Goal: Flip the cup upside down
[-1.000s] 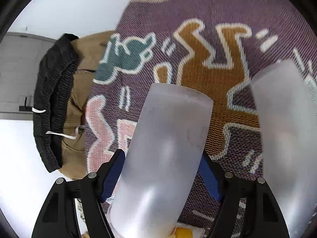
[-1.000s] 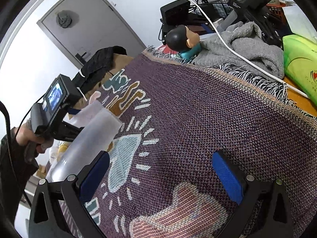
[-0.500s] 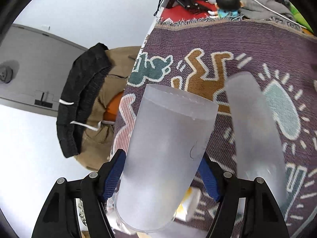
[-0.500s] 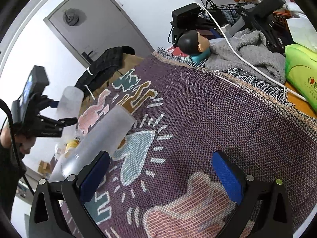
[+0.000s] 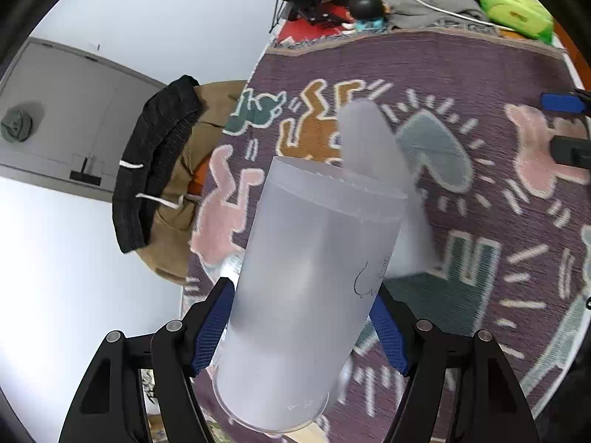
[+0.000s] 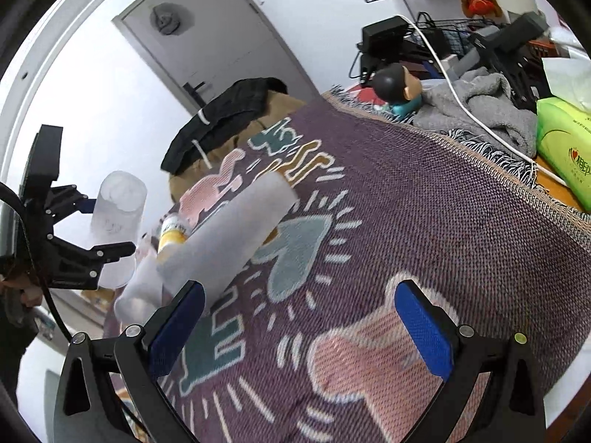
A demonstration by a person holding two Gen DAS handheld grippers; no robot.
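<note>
Frosted cup (image 5: 310, 295) sits clamped between my left gripper (image 5: 301, 326) pads, lifted clear of the patterned rug (image 5: 480, 74), its closed base pointing away from me. A second frosted tumbler (image 6: 236, 236) lies on its side on the rug, ahead-left of my right gripper (image 6: 301, 326), whose jaws stand wide, holding nothing.
</note>
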